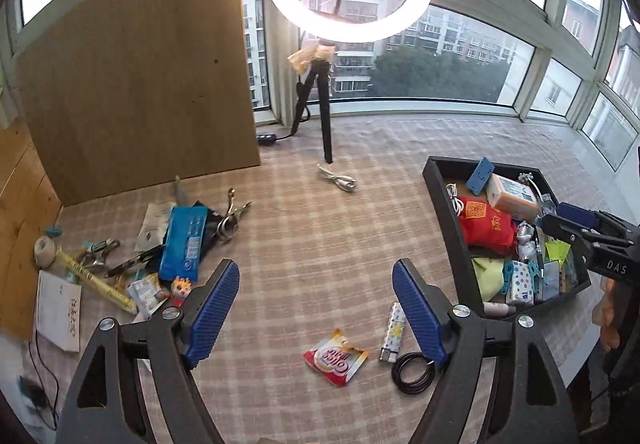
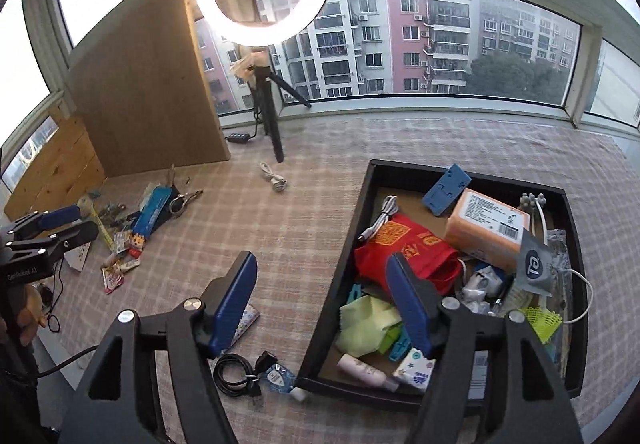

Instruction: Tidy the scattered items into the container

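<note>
both claws hang over the checked cloth (image 1: 320, 228), angled down, empty.

left claw (image 1: 316, 308): jaws spread wide, nothing between the blue pads, touching nothing. below it on the near cloth lie a red-and-white snack packet (image 1: 335, 357), a small patterned lighter (image 1: 393, 332) and a coiled black cable (image 1: 414, 368).

right claw (image 2: 326, 308): jaws spread wide too, nothing pinched. it straddles the near left wall of the black tray (image 2: 340, 284), one pad over the cloth, the other over the tray's contents.

the tray sits on the right, already crowded: red bag (image 2: 404, 256), orange box (image 2: 486, 226), green cloth (image 2: 368, 322), small bits.

scattered things still out: the three near items, a white cable (image 1: 338, 180) in the middle far, and a heap on the far left around a blue packet (image 1: 182, 242), with metal clips (image 1: 232, 218) and a paper booklet (image 1: 58, 310).

handling, my guess: snack packet is light, crinkly, slick; pinch it by a sealed edge. lighter is stiff and narrow; take it across the short side, mid-body. black cable is floppy and light; grab the bundle where the tie holds it, or it will uncoil. metal clips look heavier and slippery.
</note>
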Demonstrator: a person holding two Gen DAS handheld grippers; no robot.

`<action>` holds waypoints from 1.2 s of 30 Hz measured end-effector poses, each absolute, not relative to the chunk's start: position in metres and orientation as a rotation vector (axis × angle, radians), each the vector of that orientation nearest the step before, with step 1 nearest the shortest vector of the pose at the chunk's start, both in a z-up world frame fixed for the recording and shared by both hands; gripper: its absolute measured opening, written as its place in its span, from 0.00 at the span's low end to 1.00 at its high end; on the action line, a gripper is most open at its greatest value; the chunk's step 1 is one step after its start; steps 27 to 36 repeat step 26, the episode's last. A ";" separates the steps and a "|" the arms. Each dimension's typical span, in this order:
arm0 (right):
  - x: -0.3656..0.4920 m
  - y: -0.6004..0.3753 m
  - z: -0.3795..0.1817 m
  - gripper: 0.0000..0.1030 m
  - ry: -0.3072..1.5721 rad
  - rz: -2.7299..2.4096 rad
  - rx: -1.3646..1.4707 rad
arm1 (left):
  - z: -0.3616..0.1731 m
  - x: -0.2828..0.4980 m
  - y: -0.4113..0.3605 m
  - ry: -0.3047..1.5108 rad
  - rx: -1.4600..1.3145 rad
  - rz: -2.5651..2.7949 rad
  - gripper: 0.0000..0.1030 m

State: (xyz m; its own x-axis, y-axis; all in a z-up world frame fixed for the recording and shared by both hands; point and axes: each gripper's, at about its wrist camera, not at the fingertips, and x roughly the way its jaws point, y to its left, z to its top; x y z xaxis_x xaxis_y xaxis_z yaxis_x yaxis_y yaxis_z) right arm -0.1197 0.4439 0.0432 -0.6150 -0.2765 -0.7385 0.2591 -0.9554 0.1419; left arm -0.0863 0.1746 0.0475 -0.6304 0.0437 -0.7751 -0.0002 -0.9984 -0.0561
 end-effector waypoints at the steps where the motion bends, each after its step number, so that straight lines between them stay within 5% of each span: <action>1: -0.116 0.437 0.041 0.65 -0.017 -2.580 1.189 | 0.046 -0.081 0.167 -0.110 -1.349 2.809 0.75; 15: -0.060 0.363 0.008 0.66 0.039 -2.557 1.263 | 0.004 -0.010 0.091 -0.216 -1.575 2.818 0.75; 36: -0.031 0.332 0.006 0.66 0.050 -2.555 1.292 | 0.004 0.017 0.072 -0.171 -1.511 2.812 0.75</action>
